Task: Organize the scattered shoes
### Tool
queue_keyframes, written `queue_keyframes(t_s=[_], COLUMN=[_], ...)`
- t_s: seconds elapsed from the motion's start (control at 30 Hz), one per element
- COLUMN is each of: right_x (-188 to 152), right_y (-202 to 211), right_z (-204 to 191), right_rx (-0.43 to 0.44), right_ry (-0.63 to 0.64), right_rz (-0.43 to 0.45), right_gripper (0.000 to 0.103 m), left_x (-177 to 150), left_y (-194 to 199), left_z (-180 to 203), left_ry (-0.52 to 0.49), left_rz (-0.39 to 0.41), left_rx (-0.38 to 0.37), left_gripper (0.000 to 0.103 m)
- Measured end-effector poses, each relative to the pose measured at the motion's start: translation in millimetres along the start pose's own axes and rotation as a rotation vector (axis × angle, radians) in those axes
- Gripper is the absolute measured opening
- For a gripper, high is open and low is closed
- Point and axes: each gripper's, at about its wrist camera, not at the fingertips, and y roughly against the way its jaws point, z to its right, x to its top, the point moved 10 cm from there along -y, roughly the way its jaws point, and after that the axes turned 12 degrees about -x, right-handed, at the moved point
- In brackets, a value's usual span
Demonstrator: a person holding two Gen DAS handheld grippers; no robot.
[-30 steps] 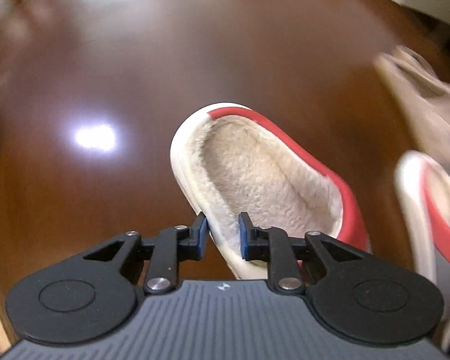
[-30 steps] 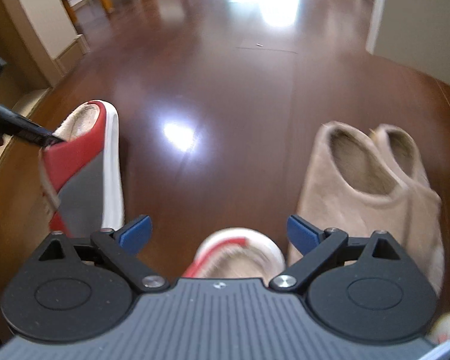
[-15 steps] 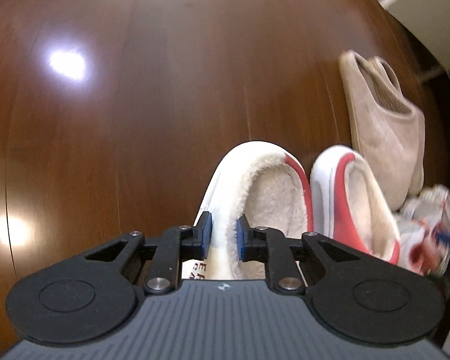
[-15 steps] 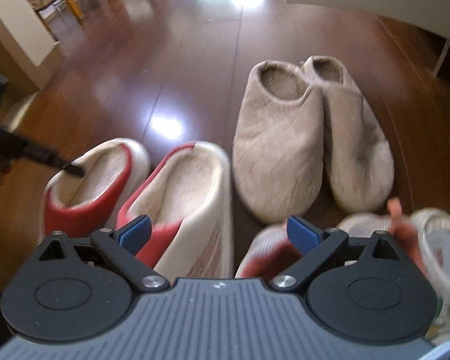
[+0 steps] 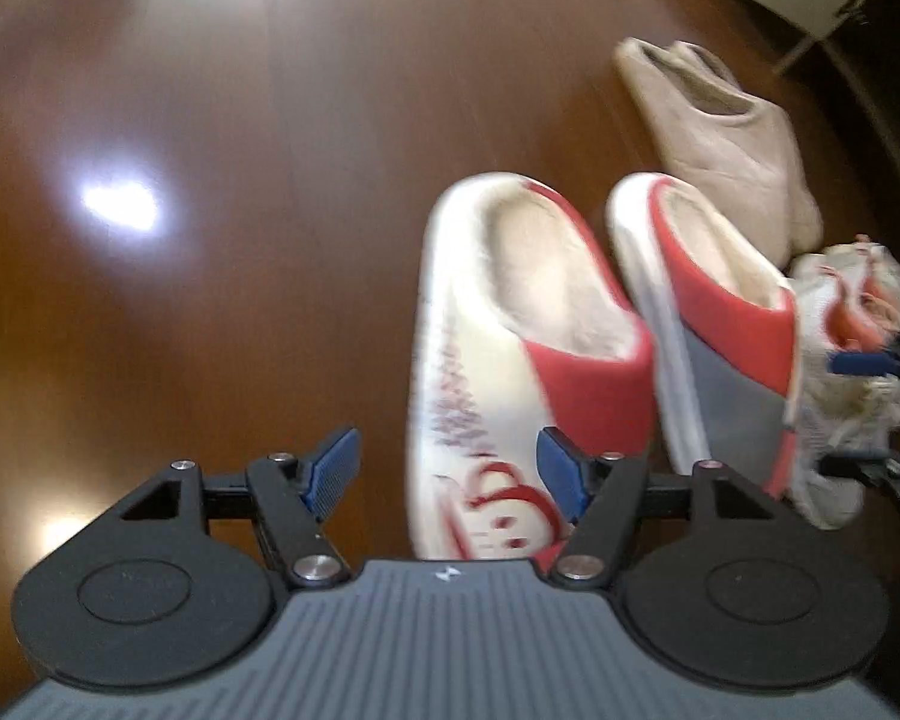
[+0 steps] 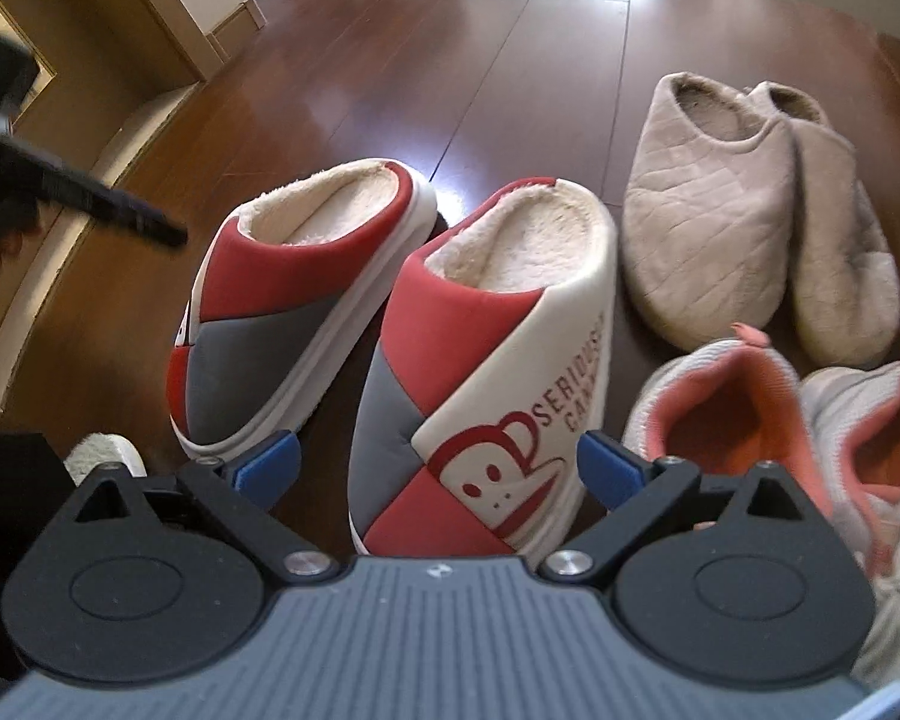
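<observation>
Two red, grey and white fleece-lined slippers stand side by side on the wooden floor. My left gripper (image 5: 447,471) hangs over the toe of the left slipper (image 5: 510,360). Its jaws are opening, and the slipper lies loose between the pads with a gap on its left side. My right gripper (image 6: 438,468) is open above the toe of the right slipper (image 6: 486,360), with its pads apart from it. The left slipper (image 6: 294,312) lies beside it, and a finger (image 6: 120,210) of the left gripper shows above its left side.
A pair of beige quilted slippers (image 6: 708,222) lies right of the red pair. White and pink sneakers (image 6: 720,420) sit in front of them, near the right gripper. A wall base and step (image 6: 150,120) run along the left. A fluffy white slipper tip (image 6: 99,453) pokes in at lower left.
The left gripper carried its slipper to the right, set it down beside its mate and let go, its jaws spreading. The right gripper stayed open and shifted over the right slipper.
</observation>
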Motion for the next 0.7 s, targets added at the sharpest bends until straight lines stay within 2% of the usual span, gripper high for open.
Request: queue_keyframes(t_s=[0.13,0.2,0.23,0.3,0.33,0.43,0.7], right_x=[5.4,0.3,-2.1,-3.6,-4.4,-4.7,0.9], right_y=[-14.2,-23.8,-28.4,-27.5,-26.3,-26.0,-22.5], right_z=[-1.9,-3.3,-4.0,-4.1,-3.8,-2.6,2.5], right_rx=[-0.025,-0.064,-0.084,-0.085,-0.083,-0.083,-0.097], right_ry=[-0.025,-0.001,0.01,0.009,0.005,0.005,0.049], right_rz=[0.023,0.008,0.0,0.02,0.032,0.043,0.072], right_gripper=[0.097,0.088,0.089,0.086,0.085,0.084,0.082], left_x=[3.0,0.5,-1.3,-3.5,-4.1,-1.9,-4.5], left_y=[-13.6,-23.6,-29.9,-39.6,-40.0,-45.0,-54.5], left_z=[9.3,24.1,33.1,50.7,53.5,63.1,77.5], left_ry=[0.017,-0.02,-0.049,-0.126,-0.134,-0.139,-0.14], left_rz=[0.016,-0.012,-0.029,-0.045,-0.044,-0.049,-0.067], left_rx=[-0.101,-0.131,-0.138,-0.119,-0.123,-0.144,-0.132], left_gripper=[0.067,0.067,0.07,0.073,0.073,0.073,0.073])
